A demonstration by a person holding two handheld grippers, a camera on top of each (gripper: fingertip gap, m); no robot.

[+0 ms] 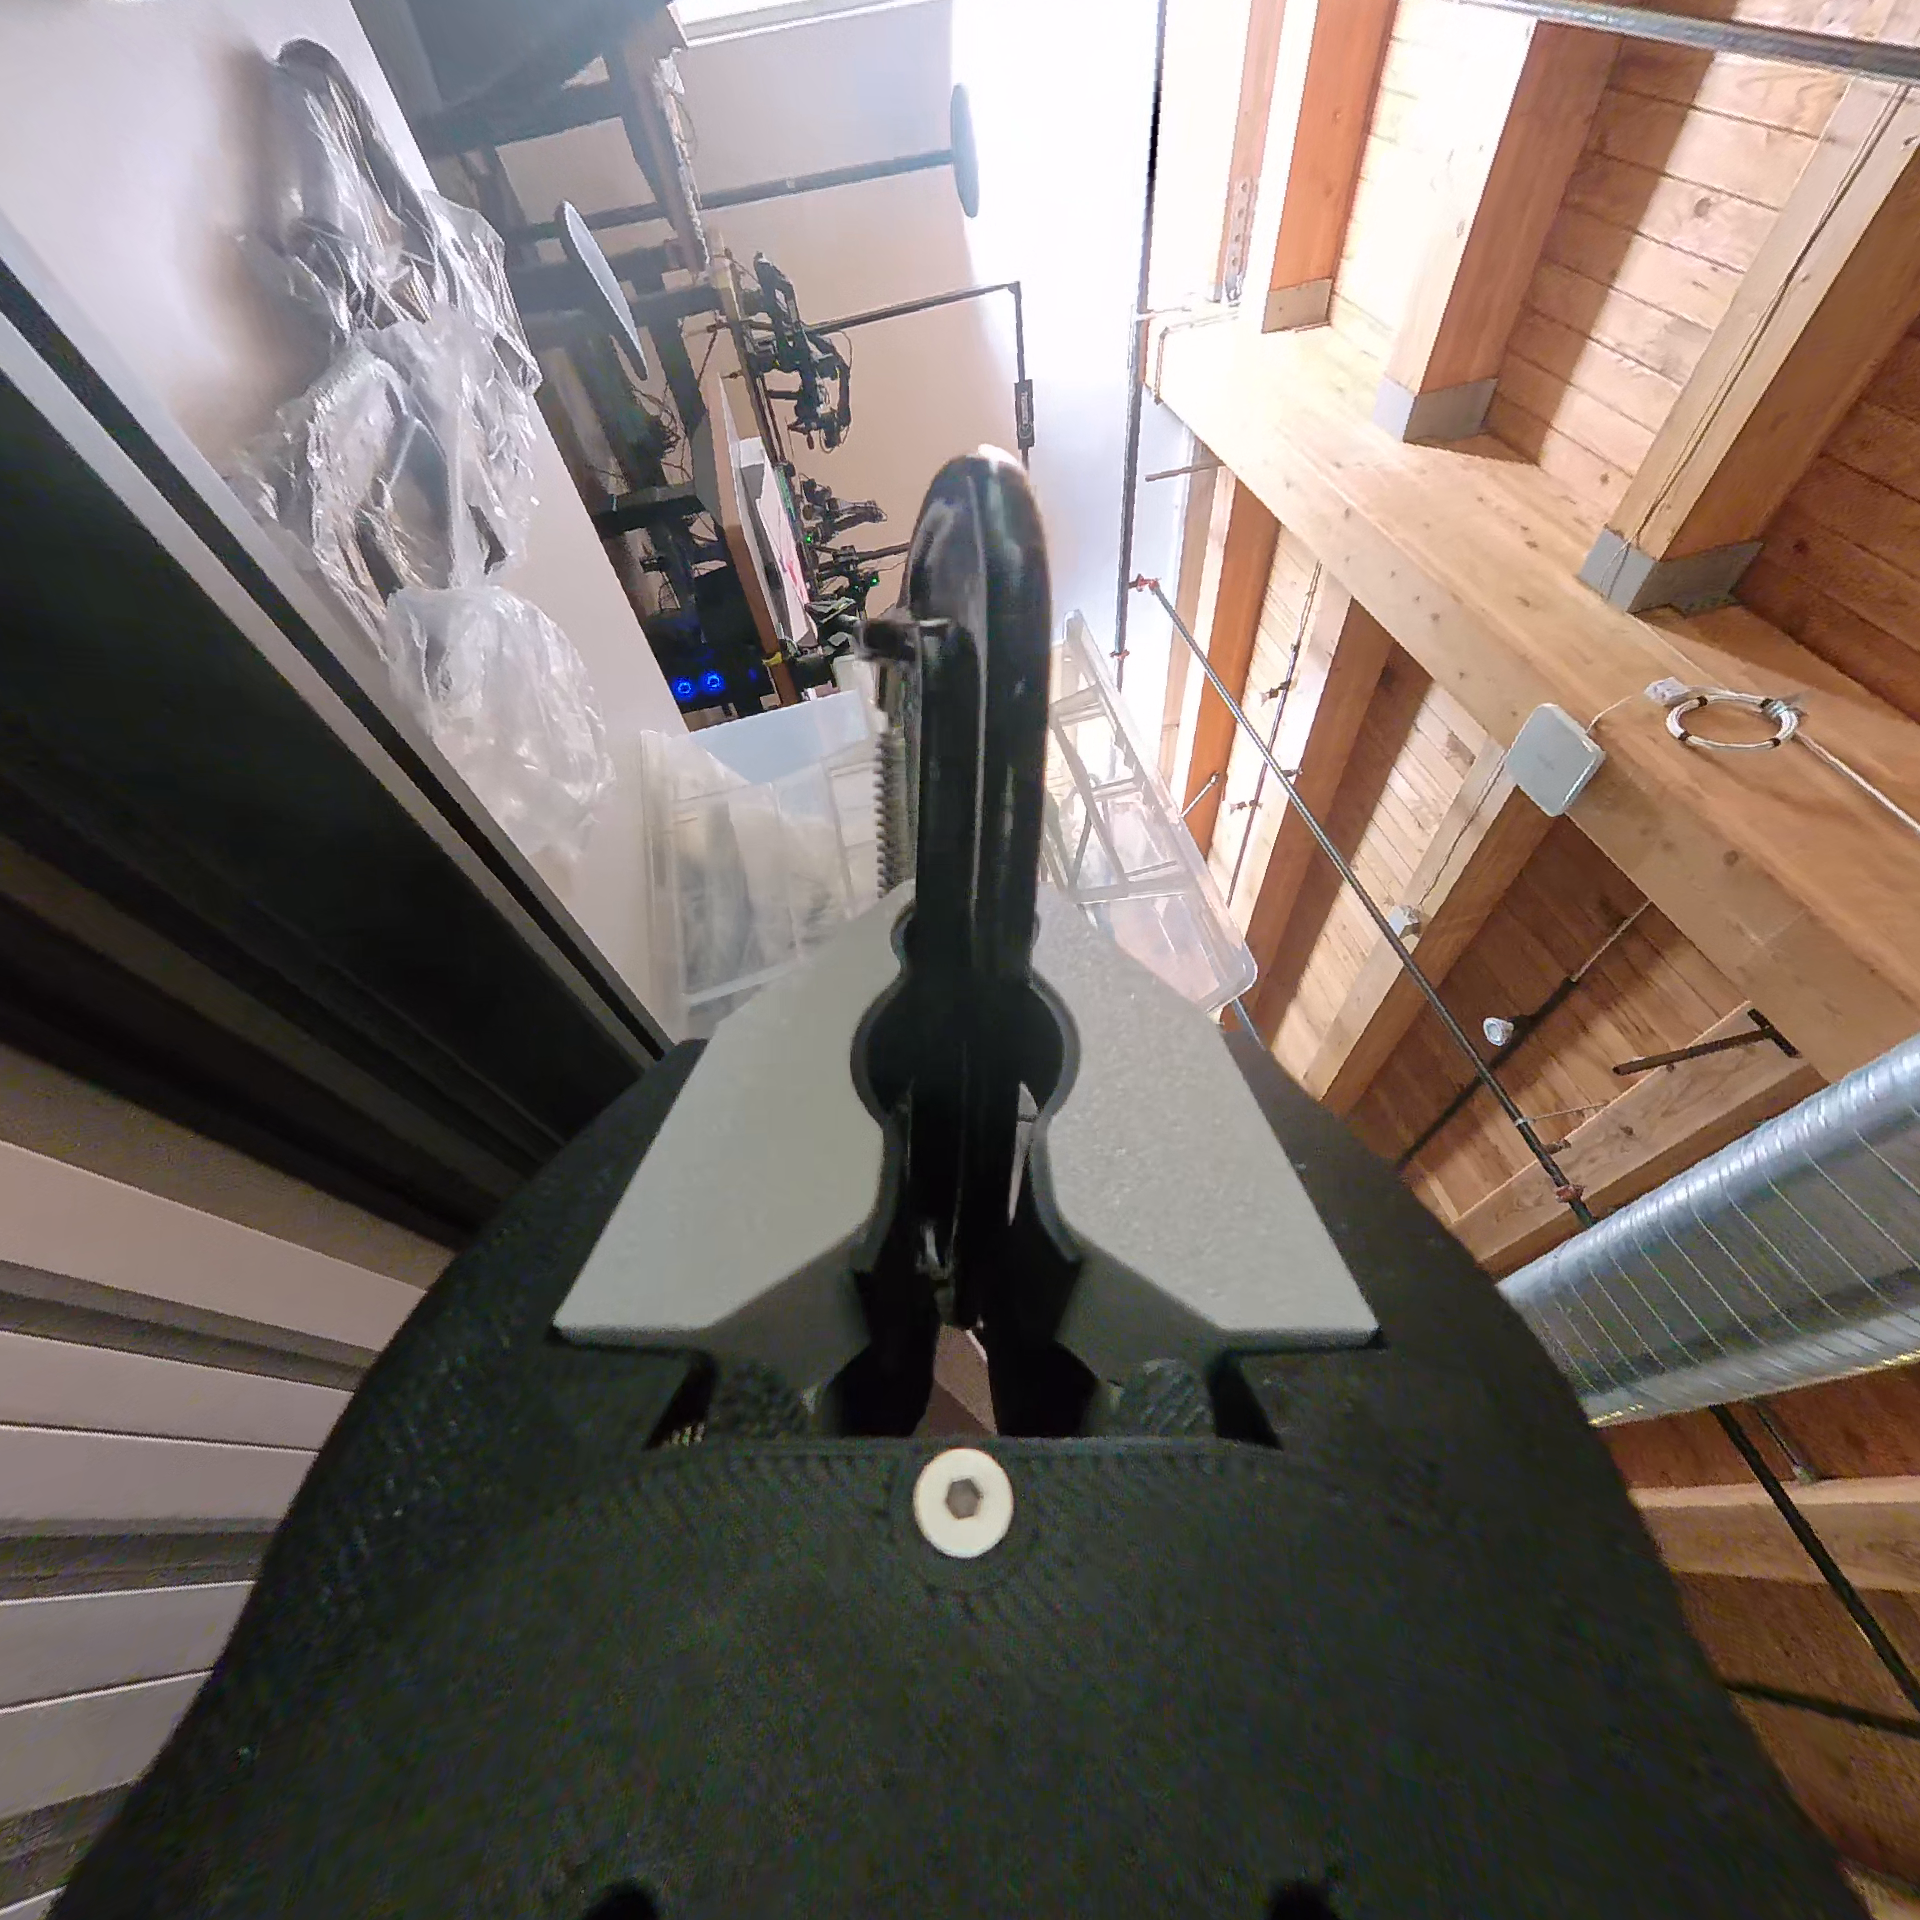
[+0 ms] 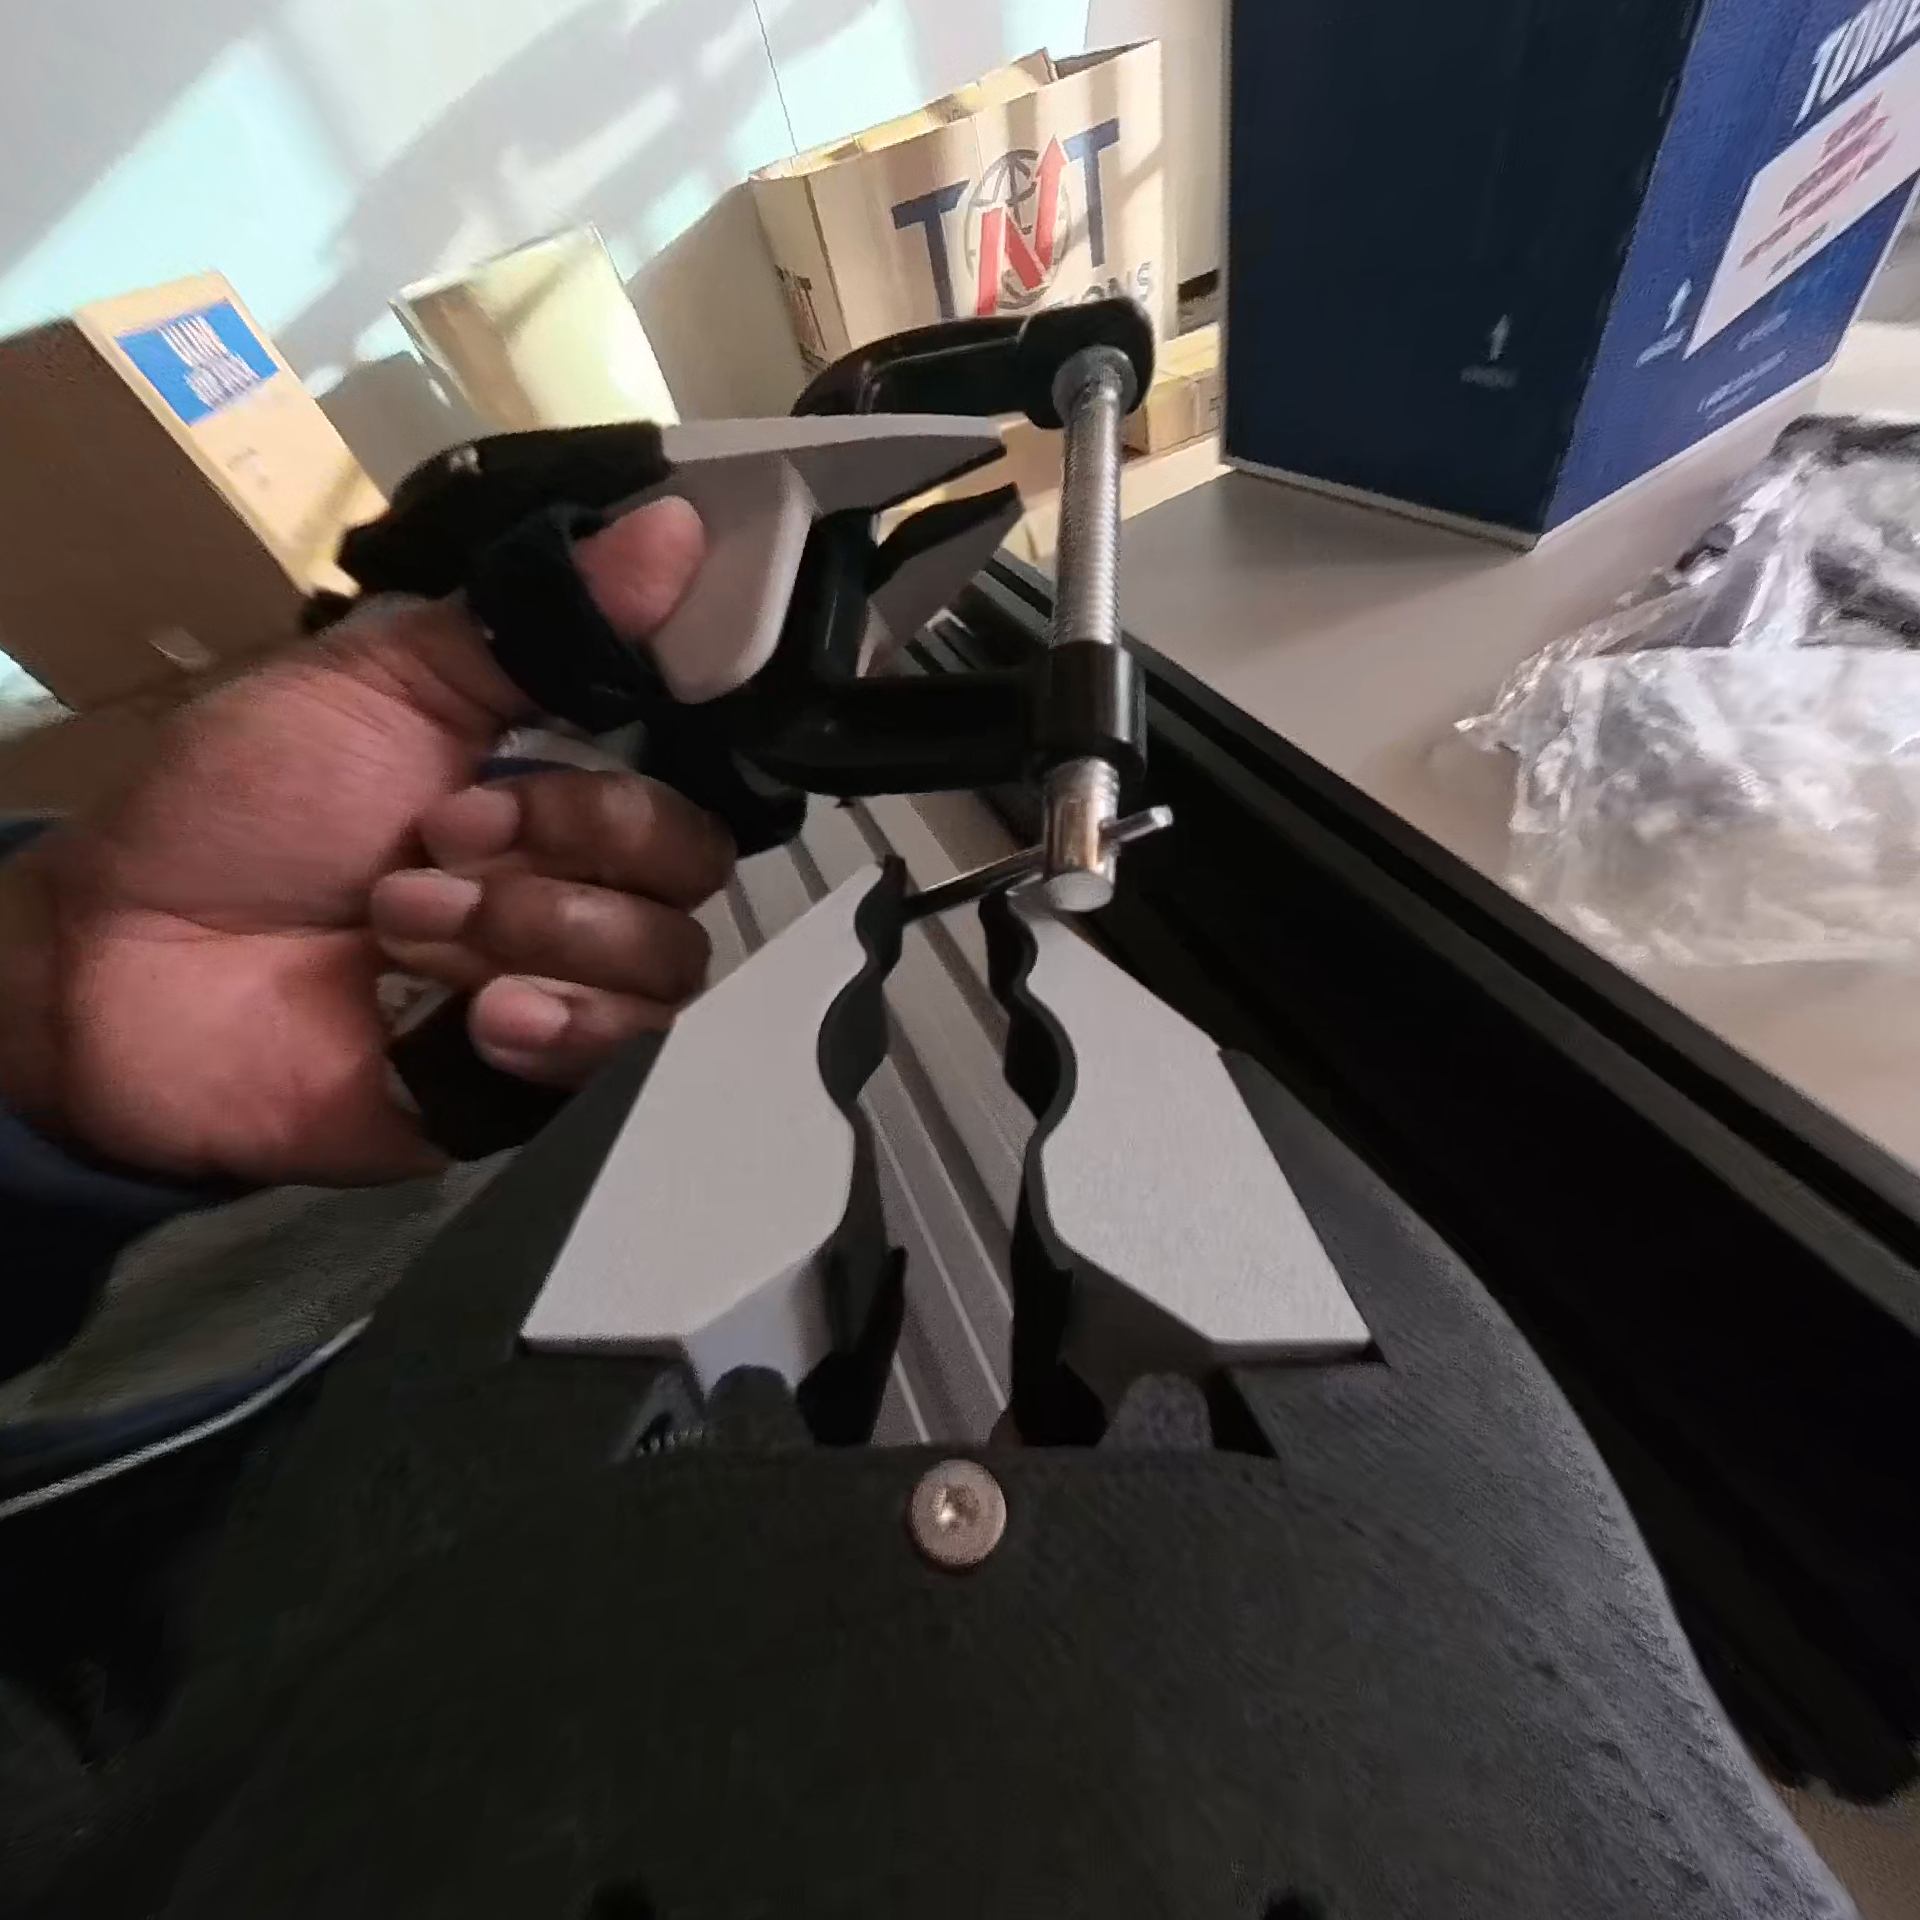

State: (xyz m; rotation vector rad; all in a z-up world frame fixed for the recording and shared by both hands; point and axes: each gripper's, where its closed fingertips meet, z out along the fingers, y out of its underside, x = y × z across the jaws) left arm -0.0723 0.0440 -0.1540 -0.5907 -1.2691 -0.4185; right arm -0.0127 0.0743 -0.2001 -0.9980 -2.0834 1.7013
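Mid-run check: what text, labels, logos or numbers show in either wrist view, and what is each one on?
I do not quote writing; these things bear it.
Brown paper bag: large blue and red logo print.
Dark blue box: white label and white print on its lighter side, blurred.
Cardboard box: blue label, blurred.
Left wrist view: nothing readable.

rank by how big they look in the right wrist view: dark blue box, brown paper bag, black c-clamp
1. dark blue box, cut off by the frame
2. brown paper bag and black c-clamp: look alike; the clamp is nearer, so unsure
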